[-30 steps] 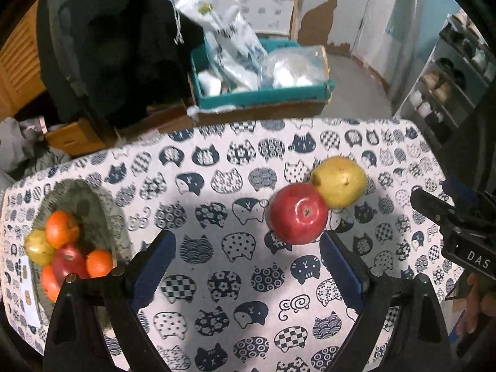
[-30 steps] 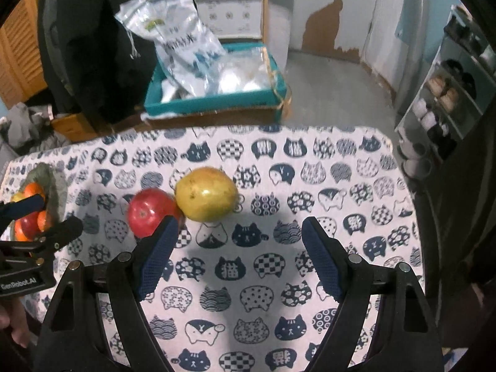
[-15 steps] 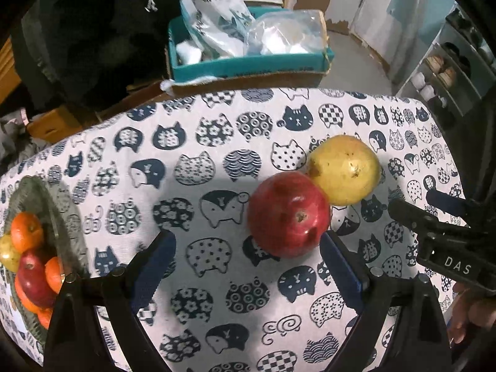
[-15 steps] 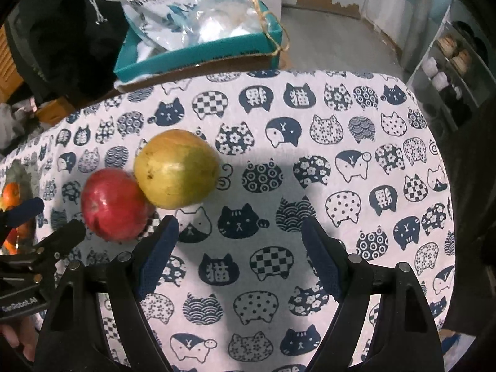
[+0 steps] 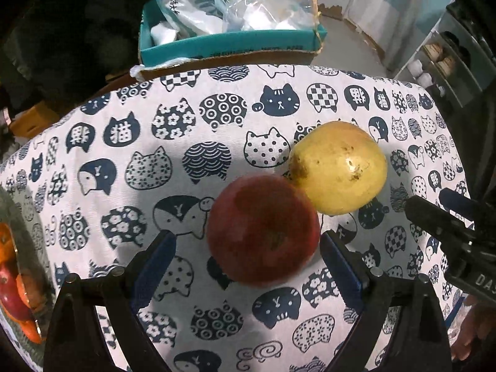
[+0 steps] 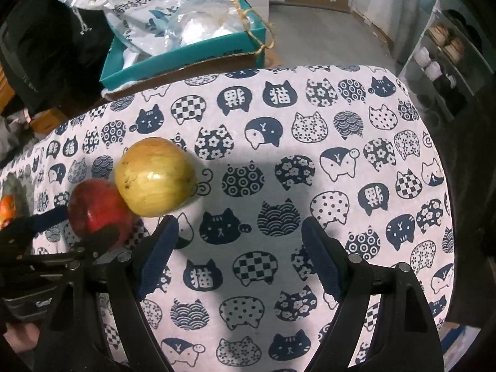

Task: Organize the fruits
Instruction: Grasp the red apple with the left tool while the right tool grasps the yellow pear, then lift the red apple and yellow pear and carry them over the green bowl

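Note:
A red apple (image 5: 263, 229) lies on the cat-print tablecloth (image 5: 130, 161), touching a yellow-green apple (image 5: 339, 167) behind it to the right. My left gripper (image 5: 248, 257) is open, its blue pads on either side of the red apple's near half, not touching it. In the right wrist view the red apple (image 6: 96, 210) and the yellow-green apple (image 6: 155, 176) lie at the left. My right gripper (image 6: 238, 248) is open and empty over bare cloth, to the right of both fruits.
A grey plate (image 5: 28, 245) with oranges and a red apple sits at the table's left edge. A teal box (image 5: 229, 43) holding plastic bags stands beyond the table's far edge. Shelves (image 6: 443, 55) stand at the right.
My left gripper has moved forward and down, so the red apple now lies between its open fingers. My right gripper has also moved closer to the table.

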